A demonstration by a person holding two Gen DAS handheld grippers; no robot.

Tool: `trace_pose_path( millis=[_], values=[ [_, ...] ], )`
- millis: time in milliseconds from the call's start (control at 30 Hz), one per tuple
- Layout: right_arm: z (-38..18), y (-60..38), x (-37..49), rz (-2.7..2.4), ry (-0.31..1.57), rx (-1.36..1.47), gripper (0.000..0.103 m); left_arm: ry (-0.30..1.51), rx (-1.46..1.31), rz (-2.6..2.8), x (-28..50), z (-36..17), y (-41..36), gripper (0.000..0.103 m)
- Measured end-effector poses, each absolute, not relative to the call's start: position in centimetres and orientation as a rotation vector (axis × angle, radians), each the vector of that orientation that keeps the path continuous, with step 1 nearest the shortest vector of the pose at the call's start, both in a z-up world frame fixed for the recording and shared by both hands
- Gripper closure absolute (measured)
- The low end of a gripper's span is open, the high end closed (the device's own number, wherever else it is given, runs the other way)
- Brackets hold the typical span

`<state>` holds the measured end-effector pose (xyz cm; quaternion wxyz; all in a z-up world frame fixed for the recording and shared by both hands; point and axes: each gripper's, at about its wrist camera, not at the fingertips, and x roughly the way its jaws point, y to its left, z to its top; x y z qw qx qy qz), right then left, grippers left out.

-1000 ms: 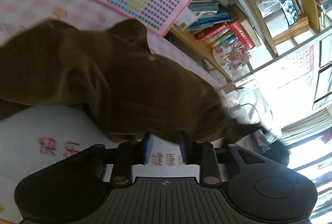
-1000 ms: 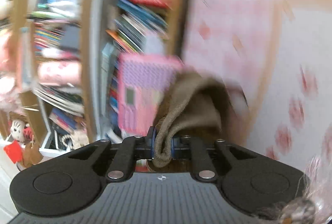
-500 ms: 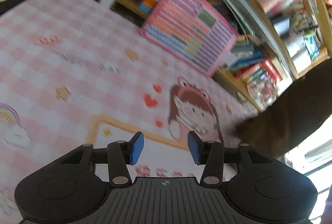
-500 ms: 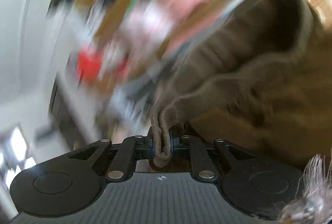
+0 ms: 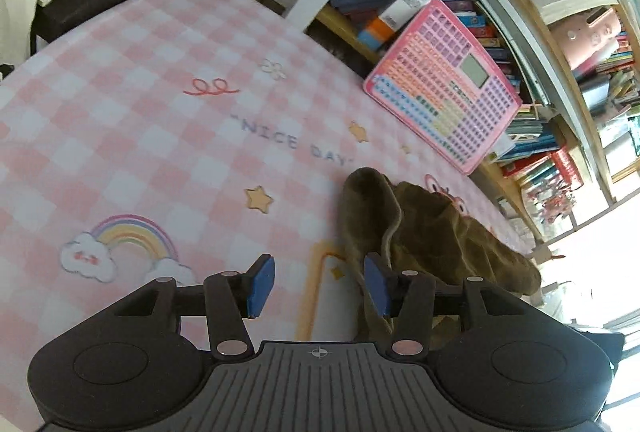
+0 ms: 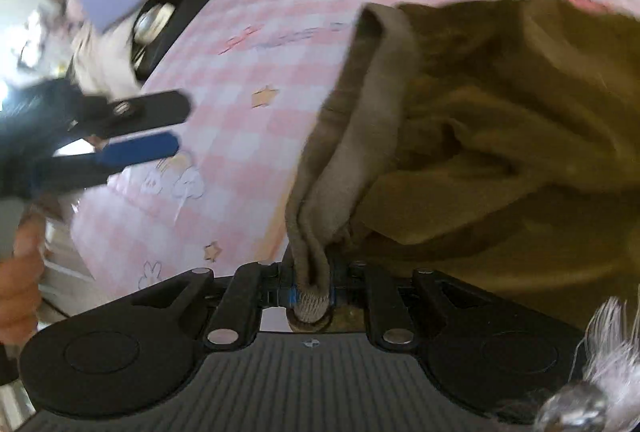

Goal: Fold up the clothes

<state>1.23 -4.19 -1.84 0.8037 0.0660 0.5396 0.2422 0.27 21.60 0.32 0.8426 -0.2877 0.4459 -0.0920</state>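
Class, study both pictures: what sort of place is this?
Probably a child's room at home: a pink checked cartoon mat, crowded bookshelves and a pink learning pad, with a brown garment on the mat.

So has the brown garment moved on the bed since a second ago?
Yes. In the left wrist view the brown garment earlier lay spread up against the pink toy keyboard; now it is bunched well below it, baring checked sheet, its edge clamped in the right gripper.

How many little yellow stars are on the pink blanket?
4 in the left wrist view: one above the rainbow, one by "DAY", one smaller beside it, one near the brown garment, which may hide more.
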Motion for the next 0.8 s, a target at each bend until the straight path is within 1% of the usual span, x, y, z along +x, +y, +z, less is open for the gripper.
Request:
trace_pose_path(
  millis=[100, 133, 167, 200, 267, 300, 400, 433, 467, 667, 733, 800],
  values=[
    [-1.5, -1.5, 1.3, 0.525, 1.122, 0.088, 0.089, 0.946, -0.617, -0.216, 0.8, 0.2, 22.2, 0.054],
    [-1.4, -0.5, 1.4, 0.524, 1.106, 0.079, 0.086, 0.946, -0.619, -0.223, 1.0, 0.1, 22.3, 0.054],
    [-1.3, 0.3, 1.6, 0.534, 1.092, 0.077, 0.078, 0.944, -0.615, -0.231, 1.3, 0.2, 22.3, 0.054],
    [-1.3, 0.7, 1.6, 0.552, 1.090, 0.082, 0.065, 0.942, -0.610, -0.238, 1.6, 0.2, 22.2, 0.054],
    [-1.1, 1.0, 1.0, 0.582, 1.085, 0.097, 0.051, 0.934, -0.593, -0.266, 2.3, 0.2, 21.9, 0.055],
    [-1.0, 0.5, 0.8, 0.586, 1.084, 0.115, 0.049, 0.930, -0.583, -0.281, 2.6, 0.3, 21.7, 0.056],
    [-0.5, -2.0, 0.2, 0.552, 1.080, 0.183, 0.048, 0.912, -0.534, -0.304, 3.9, 0.1, 20.7, 0.058],
    [-0.4, -3.0, 0.1, 0.515, 1.074, 0.216, 0.048, 0.918, -0.520, -0.320, 4.5, 0.0, 20.2, 0.061],
    [-0.3, -4.1, -0.1, 0.476, 1.069, 0.248, 0.048, 0.926, -0.505, -0.337, 5.1, -0.2, 19.6, 0.062],
    [-1.1, -11.9, -0.9, 0.152, 1.033, 0.462, 0.048, 0.941, -0.385, -0.421, 8.3, -1.8, 15.6, 0.060],
    [-1.2, -13.7, -1.5, 0.079, 1.020, 0.495, 0.048, 0.958, -0.357, -0.404, 9.3, -2.6, 14.8, 0.058],
    [-1.4, -15.0, -1.9, 0.018, 1.011, 0.512, 0.048, 0.978, -0.340, -0.387, 10.3, -3.4, 14.1, 0.059]
  ],
)
